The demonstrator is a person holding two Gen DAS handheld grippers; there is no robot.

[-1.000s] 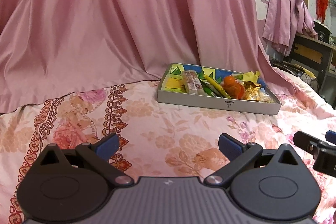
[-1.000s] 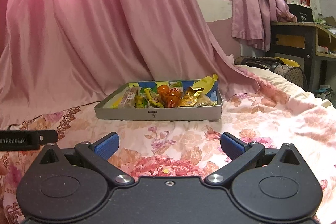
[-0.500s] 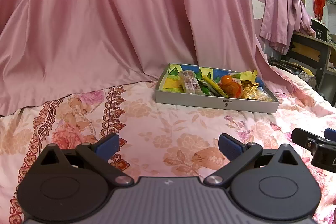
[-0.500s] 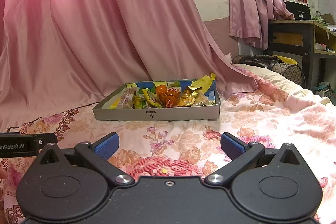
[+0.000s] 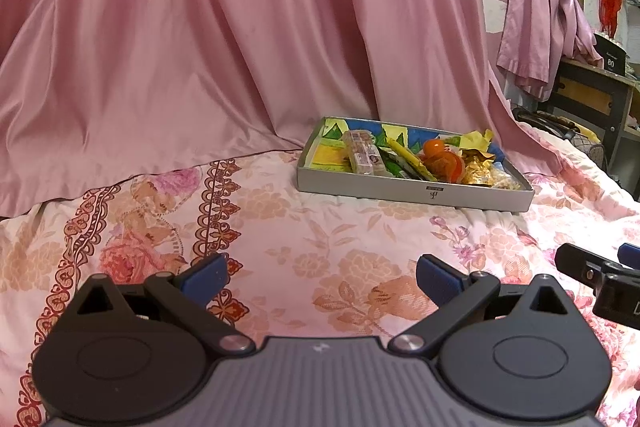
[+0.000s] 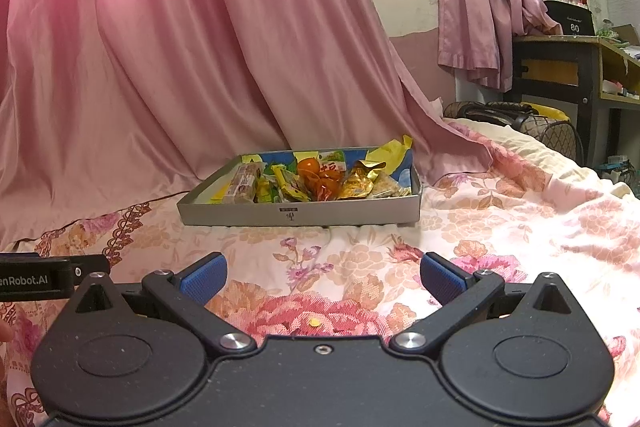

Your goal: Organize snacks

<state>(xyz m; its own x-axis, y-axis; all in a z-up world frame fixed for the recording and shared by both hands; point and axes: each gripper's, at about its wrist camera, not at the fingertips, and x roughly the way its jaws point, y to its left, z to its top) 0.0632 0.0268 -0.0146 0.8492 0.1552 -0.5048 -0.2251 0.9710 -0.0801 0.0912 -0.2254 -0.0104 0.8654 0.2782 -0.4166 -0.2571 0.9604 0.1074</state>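
progress: looks nearly done | snacks (image 6: pixel 308 179) all lie in grey tray (image 5: pixel 400 187) on bed (image 5: pixel 320 239) (none loose) | left tongs (image 5: pixel 320 273), right tongs (image 6: pixel 323 275) both wide, empty, well short of tray

You see grey tray (image 6: pixel 352 213), inside lined blue, yellow, green. Snacks in it: orange packets (image 6: pixel 316 175), gold foil wrapper (image 6: pixel 360 181), yellow-green sticks (image 5: pixel 404 159), pale pink-printed bar (image 5: pixel 362 157). Bedspread (image 5: pixel 320 239) cream with peach and pink flowers, dark red scroll border. Curtain (image 5: pixel 200 39) plain shiny pink. Your left gripper (image 5: pixel 320 277) black, grey ribbed body, blue pads; your right gripper (image 6: pixel 322 277) all black, blue pads.
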